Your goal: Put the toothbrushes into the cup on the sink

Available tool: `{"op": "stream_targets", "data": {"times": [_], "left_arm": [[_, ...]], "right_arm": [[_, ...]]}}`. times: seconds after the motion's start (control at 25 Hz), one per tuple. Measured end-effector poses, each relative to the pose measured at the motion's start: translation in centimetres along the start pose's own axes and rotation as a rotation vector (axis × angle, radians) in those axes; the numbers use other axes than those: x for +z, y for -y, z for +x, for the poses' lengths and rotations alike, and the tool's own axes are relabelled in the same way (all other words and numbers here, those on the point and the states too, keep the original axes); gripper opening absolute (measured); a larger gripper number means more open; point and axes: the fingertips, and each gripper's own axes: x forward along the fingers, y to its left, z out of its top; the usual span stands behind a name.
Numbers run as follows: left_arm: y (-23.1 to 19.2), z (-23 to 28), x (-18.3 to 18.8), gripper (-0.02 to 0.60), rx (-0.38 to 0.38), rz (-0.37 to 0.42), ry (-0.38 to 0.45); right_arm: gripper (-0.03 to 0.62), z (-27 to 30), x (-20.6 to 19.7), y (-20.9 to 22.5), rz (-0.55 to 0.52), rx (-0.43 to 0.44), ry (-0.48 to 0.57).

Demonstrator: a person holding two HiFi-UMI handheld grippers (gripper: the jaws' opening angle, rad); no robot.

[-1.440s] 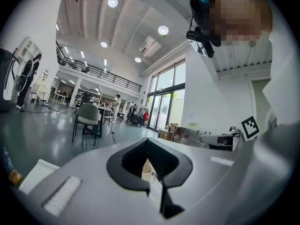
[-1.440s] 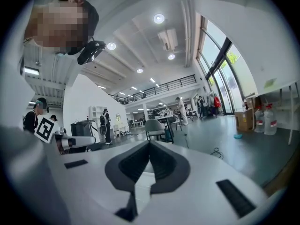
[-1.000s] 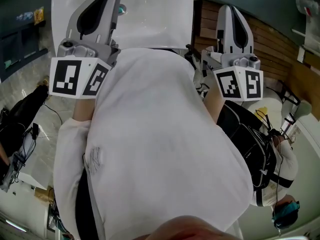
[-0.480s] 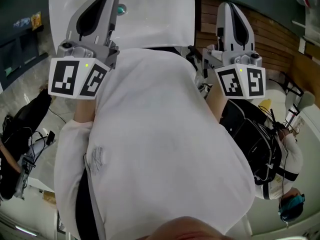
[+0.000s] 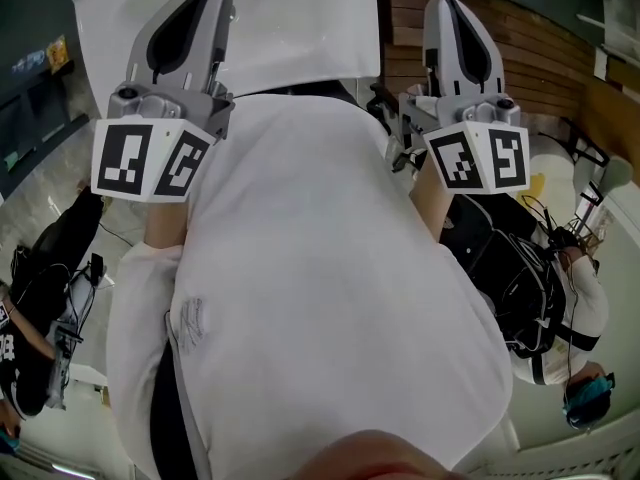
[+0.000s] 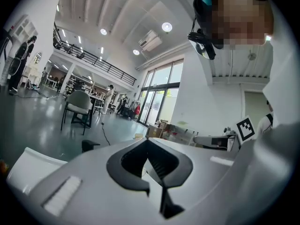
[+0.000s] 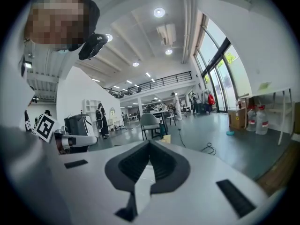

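Showing L gripper (image 6: 147,140), R gripper (image 7: 150,142), 2 total, jaws closed, 1 sink (image 5: 300,23)

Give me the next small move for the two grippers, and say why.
Probably tip both forward and down toward the sink. The left gripper and right gripper are shut and empty, held up by the white shirt, looking out into the room. No toothbrush or cup shows in any view, so finding them comes first.
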Motion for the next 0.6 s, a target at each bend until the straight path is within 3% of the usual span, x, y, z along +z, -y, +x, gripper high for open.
{"op": "stream_targets", "data": {"times": [0.6], "left_arm": [[-0.41,-0.43,0.78,-0.003,0.014,0.003,0.007]], "right_arm": [[0.009,0.27,1.03,-0.02,-0.01,-0.008,0.021]]}}
